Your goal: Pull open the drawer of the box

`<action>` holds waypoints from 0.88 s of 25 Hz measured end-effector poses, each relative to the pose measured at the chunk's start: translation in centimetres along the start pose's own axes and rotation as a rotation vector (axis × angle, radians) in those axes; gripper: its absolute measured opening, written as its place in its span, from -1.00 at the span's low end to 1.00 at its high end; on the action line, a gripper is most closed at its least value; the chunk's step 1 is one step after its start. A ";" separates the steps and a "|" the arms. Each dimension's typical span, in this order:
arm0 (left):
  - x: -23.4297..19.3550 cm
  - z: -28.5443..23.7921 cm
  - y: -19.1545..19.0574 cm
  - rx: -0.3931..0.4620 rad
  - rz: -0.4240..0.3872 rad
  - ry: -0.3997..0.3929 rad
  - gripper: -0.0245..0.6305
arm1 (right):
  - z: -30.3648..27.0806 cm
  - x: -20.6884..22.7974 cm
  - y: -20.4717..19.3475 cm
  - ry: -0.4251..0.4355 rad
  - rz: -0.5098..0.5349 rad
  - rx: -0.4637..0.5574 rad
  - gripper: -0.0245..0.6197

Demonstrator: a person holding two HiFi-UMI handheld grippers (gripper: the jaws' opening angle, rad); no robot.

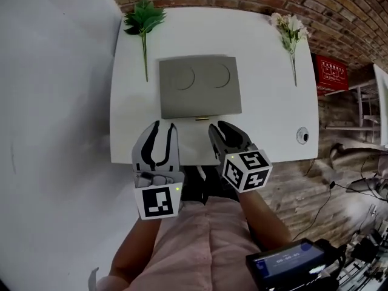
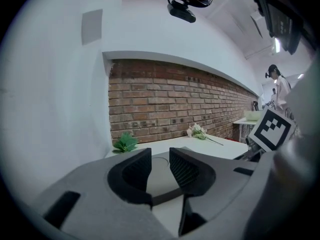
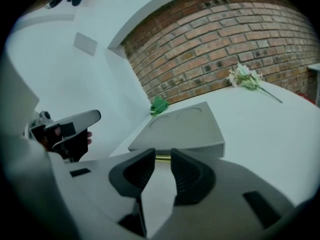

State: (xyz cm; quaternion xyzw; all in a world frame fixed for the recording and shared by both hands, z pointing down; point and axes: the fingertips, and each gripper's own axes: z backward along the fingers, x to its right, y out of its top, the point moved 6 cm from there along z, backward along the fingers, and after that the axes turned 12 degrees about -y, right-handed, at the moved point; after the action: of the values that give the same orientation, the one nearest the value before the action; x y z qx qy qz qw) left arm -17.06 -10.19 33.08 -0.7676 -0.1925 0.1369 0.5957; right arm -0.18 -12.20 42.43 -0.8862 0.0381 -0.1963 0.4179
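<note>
A flat grey box [image 1: 200,86] with two shallow circles on its lid lies in the middle of the white table [image 1: 267,120]. A small brass drawer handle [image 1: 202,119] sticks out of its near face. My right gripper [image 1: 219,126] is open just in front of that handle, a little to its right. In the right gripper view the handle [image 3: 162,157] shows just beyond the gap of the gripper [image 3: 163,156], with nothing between the pads. My left gripper [image 1: 165,127] is open and empty near the box's front left corner. Its own view shows the gripper [image 2: 160,157] aimed over the box [image 2: 162,176].
A green leafy sprig [image 1: 144,20] lies left of the box and a white flower stem [image 1: 291,32] lies to its right. A small round object [image 1: 302,136] sits by the table's right front edge. A white wall runs along the left and a brick wall behind.
</note>
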 end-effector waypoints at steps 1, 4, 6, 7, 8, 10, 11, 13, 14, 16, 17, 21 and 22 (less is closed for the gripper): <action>0.0 -0.2 -0.4 -0.011 0.003 0.001 -0.57 | -0.4 0.2 -0.4 0.006 -0.016 -0.020 -0.60; -0.1 -1.0 -1.2 -0.036 0.010 0.005 -0.57 | -1.6 0.8 -1.4 0.028 -0.052 -0.072 -0.60; -0.2 -1.5 -1.5 -0.049 0.016 0.007 -0.57 | -2.2 1.1 -1.7 0.046 -0.082 -0.106 -0.60; -0.3 -1.8 -1.7 -0.055 0.021 0.006 -0.57 | -2.5 1.2 -1.9 0.054 -0.098 -0.122 -0.60; -0.3 -2.0 -1.8 -0.058 0.027 0.005 -0.57 | -2.8 1.3 -2.0 0.062 -0.112 -0.137 -0.60; -0.6 -2.4 -2.2 -0.060 0.035 0.002 -0.57 | -3.5 1.3 -2.3 0.078 -0.134 -0.161 -0.60; -0.7 -2.6 -2.4 -0.062 0.037 0.001 -0.57 | -3.8 1.3 -2.3 0.086 -0.147 -0.171 -0.61; -1.0 -3.1 -2.8 -0.067 0.043 0.000 -0.57 | -4.4 1.3 -2.2 0.106 -0.176 -0.193 -0.61; -1.1 -3.4 -2.9 -0.070 0.045 0.000 -0.57 | -4.7 1.3 -2.1 0.116 -0.191 -0.210 -0.61; -1.3 -3.9 -3.0 -0.072 0.050 0.000 -0.57 | -5.2 1.3 -2.0 0.133 -0.219 -0.251 -0.61; -1.4 -4.0 -3.1 -0.073 0.053 0.001 -0.57 | -5.4 1.2 -2.0 0.142 -0.230 -0.274 -0.59; -1.9 -4.6 -3.2 -0.073 0.056 0.003 -0.57 | -6.2 0.9 -2.1 0.169 -0.263 -0.354 -0.57; -2.1 -4.7 -3.2 -0.073 0.058 0.004 -0.57 | -6.4 0.8 -2.1 0.176 -0.274 -0.368 -0.57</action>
State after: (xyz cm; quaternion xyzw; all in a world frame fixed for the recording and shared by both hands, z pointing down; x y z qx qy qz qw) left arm -17.24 -14.55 37.30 -0.7943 -0.1739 0.1454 0.5636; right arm -2.04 -15.65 47.96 -0.9238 -0.0112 -0.3171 0.2141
